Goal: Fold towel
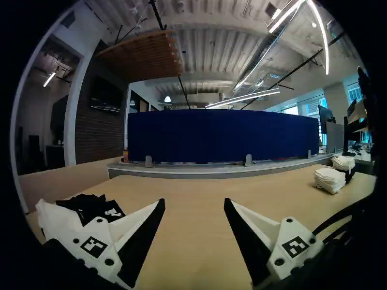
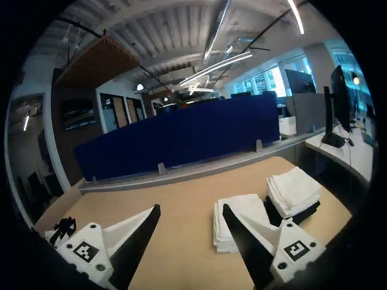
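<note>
My left gripper hangs open over the bare wooden table, nothing between its fingers. To its left lies a loose heap of black and white towels. At the far right of that view stand two stacks of folded white towels. My right gripper is open too, held above the table with nothing in it. Just past its right finger sits a stack of folded white towels, and beside that a second white stack on dark folded towels.
A blue divider panel on a grey rail closes off the table's far edge. Monitors stand on a neighbouring desk to the right. The loose heap peeks in at the left of the right gripper view.
</note>
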Demonstrator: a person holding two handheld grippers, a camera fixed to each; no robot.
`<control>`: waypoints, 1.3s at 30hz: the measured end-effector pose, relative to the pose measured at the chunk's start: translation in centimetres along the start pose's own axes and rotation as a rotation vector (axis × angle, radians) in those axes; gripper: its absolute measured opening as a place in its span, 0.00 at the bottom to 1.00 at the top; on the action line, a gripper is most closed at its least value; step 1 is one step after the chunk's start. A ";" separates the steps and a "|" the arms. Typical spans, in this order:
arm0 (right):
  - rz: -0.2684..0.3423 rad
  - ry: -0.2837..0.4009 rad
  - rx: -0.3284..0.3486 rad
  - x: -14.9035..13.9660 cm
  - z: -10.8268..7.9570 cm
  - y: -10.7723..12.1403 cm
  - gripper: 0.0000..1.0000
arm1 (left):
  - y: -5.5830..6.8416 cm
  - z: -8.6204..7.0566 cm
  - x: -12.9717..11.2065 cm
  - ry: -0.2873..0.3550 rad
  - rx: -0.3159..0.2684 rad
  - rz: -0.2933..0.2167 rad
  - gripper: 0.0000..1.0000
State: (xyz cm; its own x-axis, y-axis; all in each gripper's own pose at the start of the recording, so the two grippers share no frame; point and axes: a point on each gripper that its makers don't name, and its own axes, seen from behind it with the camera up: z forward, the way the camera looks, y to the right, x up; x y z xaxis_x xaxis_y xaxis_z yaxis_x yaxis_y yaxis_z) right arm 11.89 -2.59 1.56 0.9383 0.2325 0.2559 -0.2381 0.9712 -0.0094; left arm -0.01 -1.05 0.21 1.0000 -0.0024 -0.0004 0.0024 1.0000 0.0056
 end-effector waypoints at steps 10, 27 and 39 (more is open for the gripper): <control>0.000 0.047 -0.004 1.1 -0.7 0.7 1.00 | -0.1 0.0 0.0 -0.001 0.002 0.001 0.90; -0.074 0.151 0.002 1.6 -2.6 3.3 1.00 | 0.0 0.0 0.0 0.000 0.001 0.002 0.90; -0.142 0.197 -0.028 -4.2 -1.2 6.8 1.00 | 0.0 -0.1 -0.1 0.000 0.001 0.002 0.91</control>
State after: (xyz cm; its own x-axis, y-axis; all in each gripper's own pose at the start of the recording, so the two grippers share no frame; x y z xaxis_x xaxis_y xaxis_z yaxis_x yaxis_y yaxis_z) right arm 6.61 3.13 -0.70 0.9933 0.0970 0.0627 -0.0963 0.9953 -0.0145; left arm -0.07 -1.03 0.15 1.0000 -0.0007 -0.0002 0.0007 1.0000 0.0069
